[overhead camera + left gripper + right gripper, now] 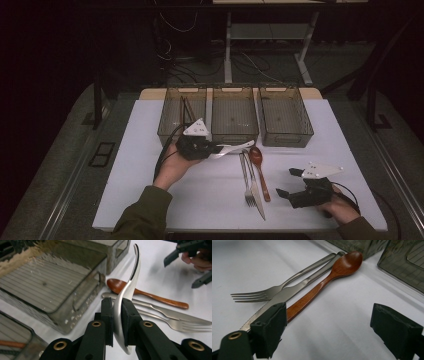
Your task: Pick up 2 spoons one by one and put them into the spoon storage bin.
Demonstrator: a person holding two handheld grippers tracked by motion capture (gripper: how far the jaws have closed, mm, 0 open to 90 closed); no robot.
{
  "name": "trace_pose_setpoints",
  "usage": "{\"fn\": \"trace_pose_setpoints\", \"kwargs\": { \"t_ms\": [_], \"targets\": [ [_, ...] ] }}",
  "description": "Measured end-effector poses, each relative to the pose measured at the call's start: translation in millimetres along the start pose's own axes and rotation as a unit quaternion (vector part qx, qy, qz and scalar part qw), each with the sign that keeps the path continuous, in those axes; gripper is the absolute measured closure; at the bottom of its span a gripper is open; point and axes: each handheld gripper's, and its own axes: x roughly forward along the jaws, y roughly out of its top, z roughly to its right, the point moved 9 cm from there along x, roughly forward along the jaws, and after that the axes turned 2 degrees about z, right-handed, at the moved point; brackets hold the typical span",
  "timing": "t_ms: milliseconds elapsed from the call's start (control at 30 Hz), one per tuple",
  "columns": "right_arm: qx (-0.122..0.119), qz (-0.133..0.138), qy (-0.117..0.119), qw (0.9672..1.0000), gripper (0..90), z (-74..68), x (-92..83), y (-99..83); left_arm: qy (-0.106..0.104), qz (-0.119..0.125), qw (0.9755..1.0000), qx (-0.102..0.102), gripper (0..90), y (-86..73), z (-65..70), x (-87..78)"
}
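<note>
Basically, left tongs (116, 322) clamped on a white spoon (127, 292) above the table (150, 150), near the middle bin (235, 122); right tongs (337, 332) wide apart, gripping nothing.

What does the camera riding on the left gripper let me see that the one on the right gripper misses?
The left gripper view alone shows the left gripper clamped on a white spoon, the ribbed floor of a smoky plastic bin, and the other hand with its gripper far off. The right gripper view alone shows the right gripper with its jaws wide apart over bare table, nothing between them. Both show the wooden spoon, the fork and the knife lying together on the white table near the bins.
</note>
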Motion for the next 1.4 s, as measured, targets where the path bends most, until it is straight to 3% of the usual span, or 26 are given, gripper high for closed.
{"fn": "trace_pose_setpoints", "kwargs": {
  "t_ms": [400,700,733,900,967,1167,1267,1400],
  "targets": [
    [0.001,0.002,-0.001,1.0,13.6,0.4,-0.5,0.4,0.033,0.013,0.9994,-0.002,80.7,26.9,-33.4,15.0],
    [0.0,0.004,0.0,1.0,13.7,0.0,-1.0,0.6,0.058,0.002,0.9982,0.013,80.6,37.8,-55.8,27.1],
    [0.0,0.004,0.0,1.0,13.6,0.1,-1.0,0.5,0.06,0.006,0.9982,0.007,80.6,38.7,-58.1,29.1],
    [-0.001,0.004,0.001,1.0,13.7,0.0,-0.9,0.6,0.062,-0.006,0.998,0.006,80.5,36.9,-67.6,38.4],
    [-0.001,0.004,0.0,1.0,13.6,0.2,-0.9,0.5,0.064,-0.021,0.9977,0.011,80.5,33.5,-70.5,42.3],
    [-0.001,0.003,0.0,1.0,13.6,0.4,-1.3,0.2,0.066,-0.047,0.9967,0.001,80.5,21.0,-77.5,56.1],
    [0.0,0.003,0.0,1.0,13.7,0.4,-1.6,0.3,0.064,-0.049,0.9967,-0.005,80.3,18.9,-77.5,60.2],
    [-0.002,0.005,0.0,1.0,13.6,1.1,-1.9,0.5,0.067,-0.045,0.9966,-0.015,70.8,18.1,-79.8,61.6]
  ]
}}
